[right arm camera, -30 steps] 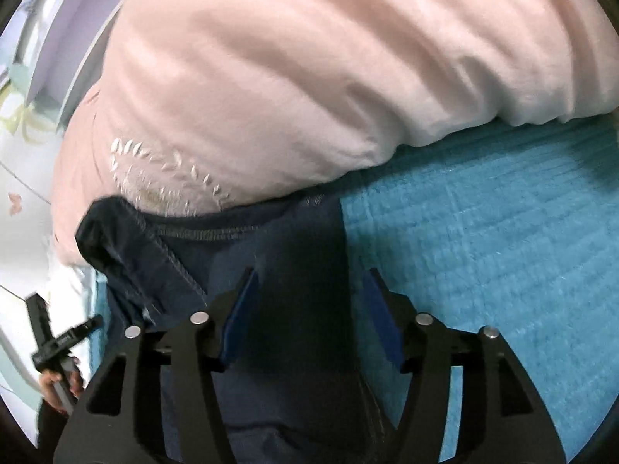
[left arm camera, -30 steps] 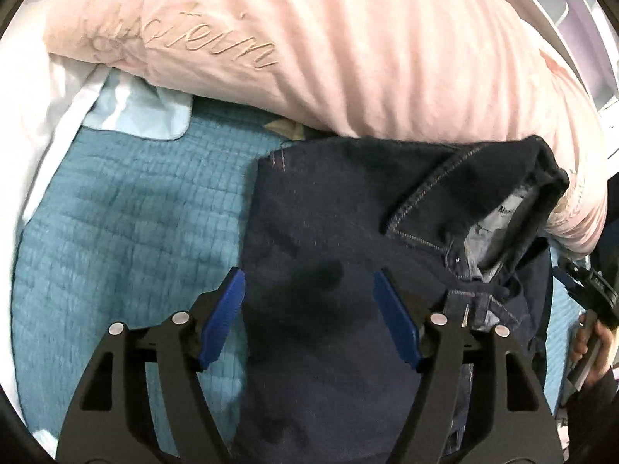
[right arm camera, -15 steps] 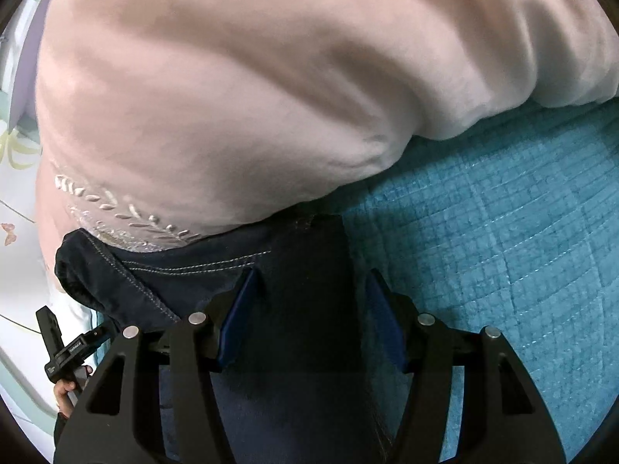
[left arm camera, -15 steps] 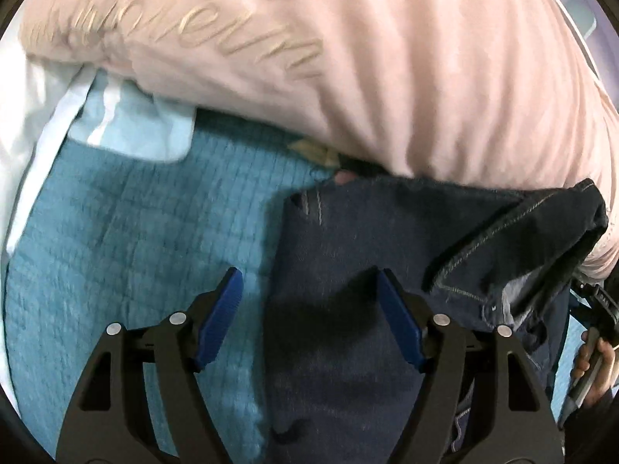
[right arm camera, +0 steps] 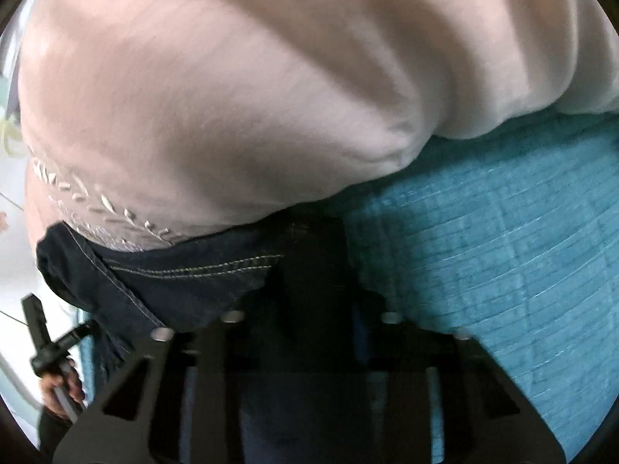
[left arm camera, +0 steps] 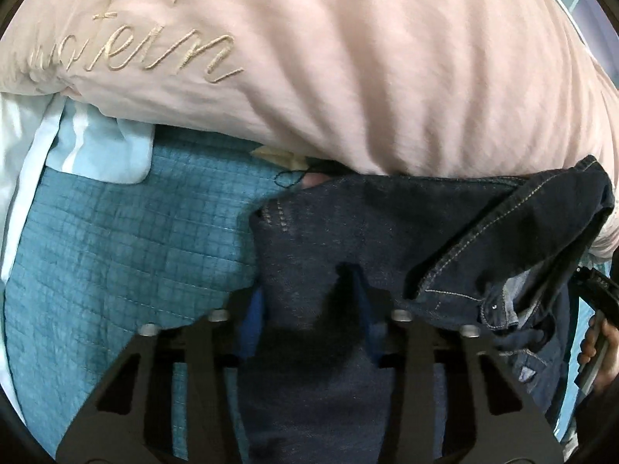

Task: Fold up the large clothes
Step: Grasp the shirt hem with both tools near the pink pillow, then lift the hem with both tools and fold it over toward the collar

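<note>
So the jeans (left arm camera: 340, 232) are lying on the teal quilted bedspread (left arm camera: 116, 255), with their top end shoved right up against the big pink pillow (left arm camera: 348, 77) at the head of the bed. Both tongs are on them at that end. The left gripper (left arm camera: 309, 309) has its jaws closing with a ridge of denim bunched between the blue pads, at the jeans' left edge. The right gripper (right arm camera: 309, 309) is closing too, with dark fabric between its fingers near the jeans' right edge, though it's so dark in there I can't make out the pads properly. How far along? Early to middle, I'd say. The waistband (left arm camera: 503, 224) is flopped over and rumpled near the fly, nothing looks squared up, and I can't see the legs at all. Seems like it's just getting a grip for a fold, with smoothing still left.
</note>
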A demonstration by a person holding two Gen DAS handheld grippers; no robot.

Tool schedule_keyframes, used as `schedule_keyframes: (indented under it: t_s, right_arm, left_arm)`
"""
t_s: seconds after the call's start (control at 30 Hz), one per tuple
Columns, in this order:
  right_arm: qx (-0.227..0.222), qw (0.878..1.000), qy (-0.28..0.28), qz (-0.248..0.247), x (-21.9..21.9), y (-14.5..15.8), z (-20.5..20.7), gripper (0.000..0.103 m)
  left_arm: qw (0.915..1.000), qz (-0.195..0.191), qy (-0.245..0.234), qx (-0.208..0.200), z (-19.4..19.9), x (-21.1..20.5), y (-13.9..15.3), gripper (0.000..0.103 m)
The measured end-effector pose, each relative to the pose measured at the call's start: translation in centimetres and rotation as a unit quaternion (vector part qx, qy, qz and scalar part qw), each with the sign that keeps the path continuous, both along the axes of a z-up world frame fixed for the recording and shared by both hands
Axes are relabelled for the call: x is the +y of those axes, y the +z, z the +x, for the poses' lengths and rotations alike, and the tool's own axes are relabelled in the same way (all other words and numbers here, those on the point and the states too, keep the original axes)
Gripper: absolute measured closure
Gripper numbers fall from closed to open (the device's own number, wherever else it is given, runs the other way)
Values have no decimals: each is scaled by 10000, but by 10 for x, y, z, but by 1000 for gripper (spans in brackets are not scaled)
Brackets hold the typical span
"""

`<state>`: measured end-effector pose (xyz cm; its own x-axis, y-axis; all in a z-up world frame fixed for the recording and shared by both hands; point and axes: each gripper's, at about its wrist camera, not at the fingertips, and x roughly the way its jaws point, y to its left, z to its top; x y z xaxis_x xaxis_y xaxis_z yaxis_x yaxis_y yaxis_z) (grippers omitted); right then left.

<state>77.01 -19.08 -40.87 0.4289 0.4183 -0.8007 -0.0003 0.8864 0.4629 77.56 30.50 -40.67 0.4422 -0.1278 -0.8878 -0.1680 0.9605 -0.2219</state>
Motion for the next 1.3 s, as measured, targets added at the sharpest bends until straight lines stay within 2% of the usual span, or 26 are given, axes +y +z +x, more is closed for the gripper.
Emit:
schedule_keyframes:
  t_s: [0.07, 0.13, 0.23, 0.43, 0.53, 0.7, 0.8, 0.9, 0.97, 1.3]
  right_arm:
    - [-212, 9998, 22, -7, -5, 6, -5, 94]
    - [-401, 9992, 38, -77, -6, 13, -12, 95]
    - [-717, 9971, 59, -256, -5, 28, -25, 96]
    - [-1030, 9944, 0, -247, -4, 53, -54, 96]
    - [-1212, 9923, 8, -251, -5, 68, -73, 96]
    - [-1433, 9895, -53, -194, -4, 85, -123, 96]
    - [-1444, 9894, -112, -111, 4, 90, -135, 96]
    - [-1516, 9882, -160, -122, -1, 94, -163, 96]
    - [-1549, 9878, -163, -96, -4, 108, -184, 96]
    - [-1617, 9861, 27, -376, -8, 146, -263, 96]
  left_arm:
    - [9999, 42, -84, -120, -2, -3, 5, 79]
    - [9995, 125, -147, -259, -11, -7, 16, 80]
    - [9988, -87, -64, -478, -24, -7, 33, 88]
    - [9965, -71, -84, -825, -48, -13, 65, 90]
    - [9944, -96, -11, -1049, -79, -23, 88, 90]
    - [9905, -40, 21, -1372, -124, -11, 109, 91]
    - [9897, -73, 81, -1429, -149, -9, 123, 91]
    - [9881, -88, 150, -1525, -185, -16, 136, 91]
    - [9870, -160, 253, -1576, -208, -17, 141, 91]
    - [9883, -284, 446, -1428, -297, -20, 140, 91]
